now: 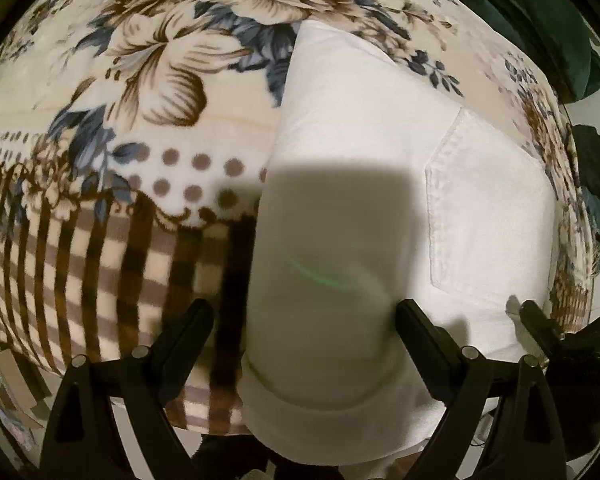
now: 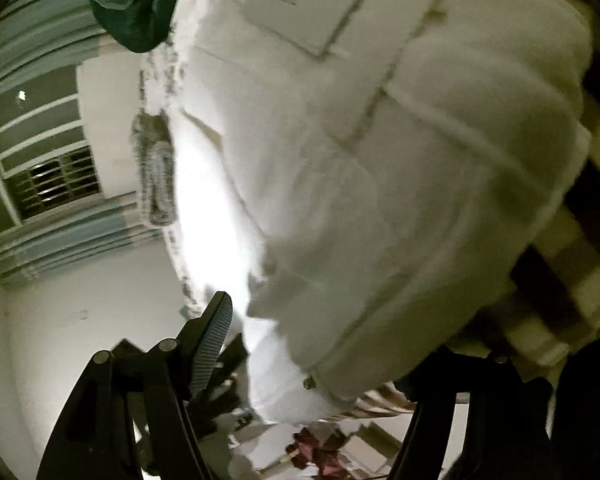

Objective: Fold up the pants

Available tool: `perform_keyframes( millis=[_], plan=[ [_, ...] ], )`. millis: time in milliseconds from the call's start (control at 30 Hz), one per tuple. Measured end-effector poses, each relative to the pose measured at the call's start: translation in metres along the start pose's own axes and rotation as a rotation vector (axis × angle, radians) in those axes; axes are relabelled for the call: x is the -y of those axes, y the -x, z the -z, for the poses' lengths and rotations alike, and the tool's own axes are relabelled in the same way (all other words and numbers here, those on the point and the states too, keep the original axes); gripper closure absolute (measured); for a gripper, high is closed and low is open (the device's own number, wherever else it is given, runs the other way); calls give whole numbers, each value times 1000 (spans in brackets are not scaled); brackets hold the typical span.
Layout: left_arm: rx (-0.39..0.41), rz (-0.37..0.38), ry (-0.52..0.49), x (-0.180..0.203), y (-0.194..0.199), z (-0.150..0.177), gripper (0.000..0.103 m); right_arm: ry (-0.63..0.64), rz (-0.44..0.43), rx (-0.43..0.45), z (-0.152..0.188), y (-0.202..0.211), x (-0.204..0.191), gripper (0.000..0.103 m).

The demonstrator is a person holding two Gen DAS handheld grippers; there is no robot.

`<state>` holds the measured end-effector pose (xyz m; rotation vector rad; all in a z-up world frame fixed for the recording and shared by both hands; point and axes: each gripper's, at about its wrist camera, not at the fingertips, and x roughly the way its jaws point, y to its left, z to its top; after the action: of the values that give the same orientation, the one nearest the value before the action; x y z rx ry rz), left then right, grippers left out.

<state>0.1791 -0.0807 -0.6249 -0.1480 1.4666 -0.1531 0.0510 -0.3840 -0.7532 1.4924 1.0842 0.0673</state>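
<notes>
White pants (image 1: pixel 372 200) lie folded on a floral and checked blanket (image 1: pixel 140 120), with a back pocket (image 1: pixel 488 208) facing up at the right. My left gripper (image 1: pixel 304 320) is open just above the near folded edge, its shadow on the cloth. Another black gripper finger (image 1: pixel 540 324) shows at the right edge of the pants. In the right wrist view the pants (image 2: pixel 380 160) fill the frame close up and blurred. My right gripper (image 2: pixel 340 344) is open, its left finger (image 2: pixel 212 340) beside the waistband; the right finger is hidden under the cloth.
A dark green garment (image 1: pixel 540 12) lies at the far right of the bed and shows in the right wrist view (image 2: pixel 132 4). A window with curtains (image 2: pixel 40 148) and a white wall are to the left. Clutter sits on the floor (image 2: pixel 320 452) below.
</notes>
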Motion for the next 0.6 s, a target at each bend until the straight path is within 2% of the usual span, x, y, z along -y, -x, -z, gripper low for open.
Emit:
perform_keyframes(
  millis=[67, 133, 200, 267, 300, 367, 467, 533, 567, 600],
  plan=[
    [-14, 37, 11, -5, -3, -3, 9, -14, 27, -4, -4, -6, 7, 30],
    [-24, 82, 32, -12, -5, -6, 9, -38, 15, -13, -10, -16, 15, 30],
    [-28, 127, 56, -20, -7, -10, 9, -61, -61, -25, -14, -18, 9, 30],
    [-31, 176, 78, -27, -8, -14, 9, -13, -112, -23, -15, -16, -5, 30],
    [-33, 201, 89, -30, -10, -16, 9, 36, -91, -17, -15, -17, -13, 30],
    [-43, 241, 110, -34, -16, -21, 9, 89, 22, -22, -18, -27, -14, 30],
    [-54, 283, 144, -37, -27, -26, 9, 61, 17, -22, -25, -40, -7, 30],
    [-29, 309, 153, -38, -25, -28, 13, 53, 8, -13, -26, -40, -12, 31],
    [-11, 330, 153, -37, -23, -28, 24, 63, 18, -1, -25, -39, -16, 40],
    [9, 372, 146, -33, -19, -27, 56, 75, 35, 15, -24, -39, -21, 48]
  ],
)
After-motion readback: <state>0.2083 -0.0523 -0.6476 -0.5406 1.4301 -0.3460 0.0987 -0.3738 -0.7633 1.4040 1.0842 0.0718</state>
